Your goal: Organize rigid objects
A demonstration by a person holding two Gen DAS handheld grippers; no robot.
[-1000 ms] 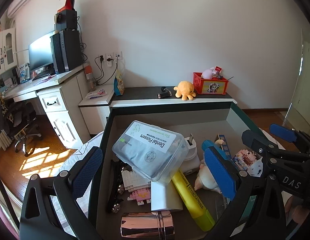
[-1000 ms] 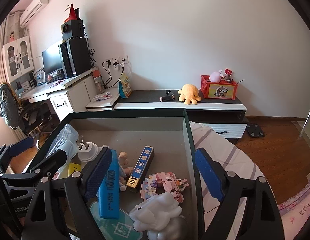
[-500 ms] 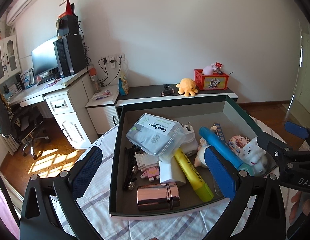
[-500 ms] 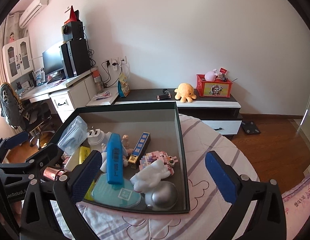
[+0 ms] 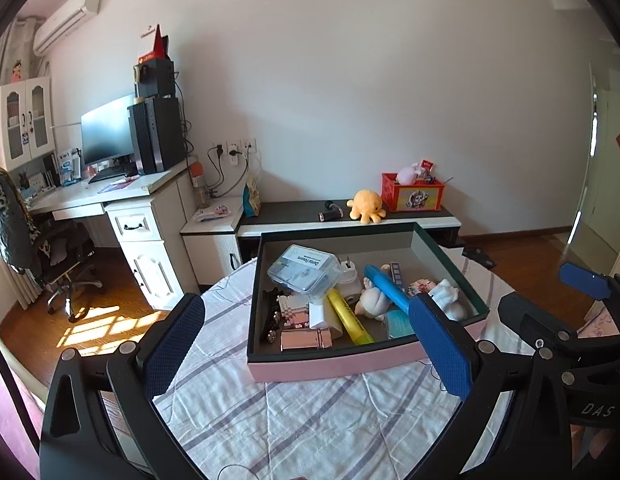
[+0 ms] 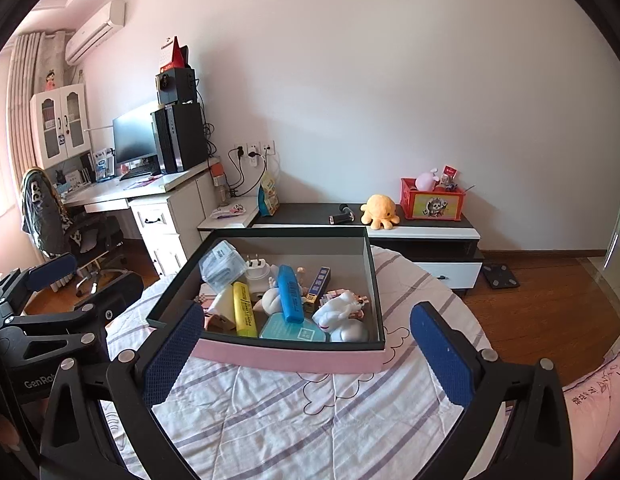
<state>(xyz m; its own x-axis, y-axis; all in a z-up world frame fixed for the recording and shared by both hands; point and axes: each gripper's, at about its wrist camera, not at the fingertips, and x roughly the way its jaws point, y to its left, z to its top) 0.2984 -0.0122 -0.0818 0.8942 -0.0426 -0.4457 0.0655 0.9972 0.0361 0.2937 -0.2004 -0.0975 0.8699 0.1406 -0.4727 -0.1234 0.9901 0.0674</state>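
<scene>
A pink box with a dark rim [image 5: 330, 364] [image 6: 290, 354] sits on the round table, filled with small items. Among them are a clear dental-flosser case [image 5: 304, 268], a yellow highlighter [image 5: 348, 316], a blue marker [image 6: 291, 294], a white plug [image 6: 258, 272], a rose-gold metal cylinder [image 5: 306, 338], a white figurine [image 6: 336, 308] and a teal tin [image 6: 292, 330]. My left gripper [image 5: 306, 340] hangs open in front of the box, holding nothing. Beside it, my right gripper [image 6: 306, 352] is open wide and also holds nothing. Both are apart from the box.
A striped white cloth [image 5: 310, 420] covers the table. Behind the box stands a low cabinet [image 6: 426, 232] with an orange plush octopus [image 6: 378, 210] and a red box [image 6: 432, 200]. A desk with a monitor [image 5: 106, 132] and an office chair [image 5: 38, 240] stand at the left.
Both grippers drew back and rose from over the box, which now shows whole ahead of them. The right jaws widened. The items in the box stayed put.
</scene>
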